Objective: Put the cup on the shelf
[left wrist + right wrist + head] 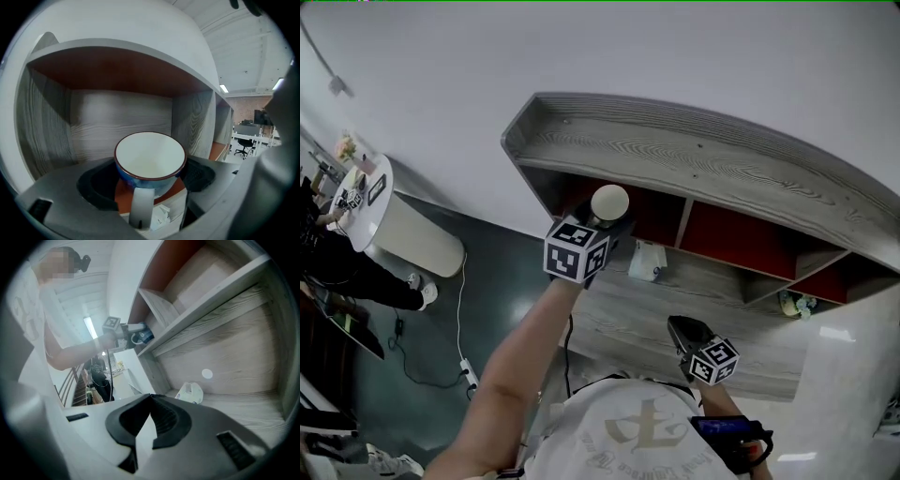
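Cup [150,159] is gripped between the left gripper's [149,187] jaws, centre frame, held at the shelf [117,75] opening. Right gripper [149,425] is closed on nothing, lower frame. Placing is under way; next, the cup must be eased inward and set down level.

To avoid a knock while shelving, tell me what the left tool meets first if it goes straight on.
Probably the grey wood-grain back panel of the shelf compartment ahead. The blue ceramic cup in the left tool leads, so it would touch first; depth is unclear.
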